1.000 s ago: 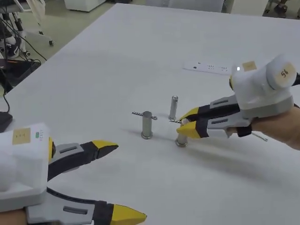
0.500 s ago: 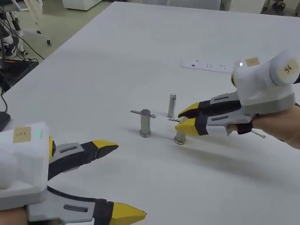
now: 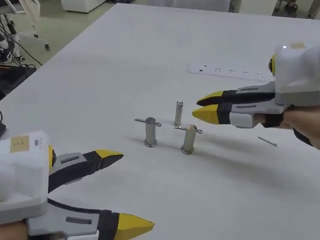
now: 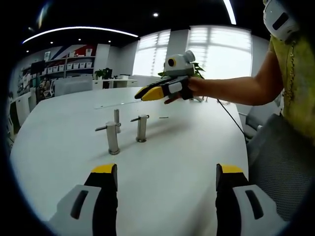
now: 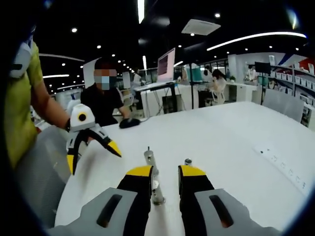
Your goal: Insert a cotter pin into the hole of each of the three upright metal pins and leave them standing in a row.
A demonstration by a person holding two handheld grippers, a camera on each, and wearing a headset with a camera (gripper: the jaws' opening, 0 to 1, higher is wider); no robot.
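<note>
The left pin (image 3: 150,132) and front pin (image 3: 188,139) on the bench (image 3: 100,75) each carry a cotter pin; the rear pin (image 3: 178,113) looks bare. My right gripper (image 3: 196,108) hovers near them, fingers slightly apart and empty; my left gripper (image 3: 137,192) hangs wide open. Next, I judge, I need to pick up the loose cotter pin (image 3: 267,141) lying by my right hand

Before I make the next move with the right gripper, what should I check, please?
1. The left grey metal pin holds a thin wire cotter pin: ok.
2. The near grey metal pin holds another cotter pin: ok.
3. The far grey metal pin holds one: not ok.
4. A loose cotter pin lies on the white table: ok.
5. The right gripper is empty, jaws slightly apart: ok.
</note>
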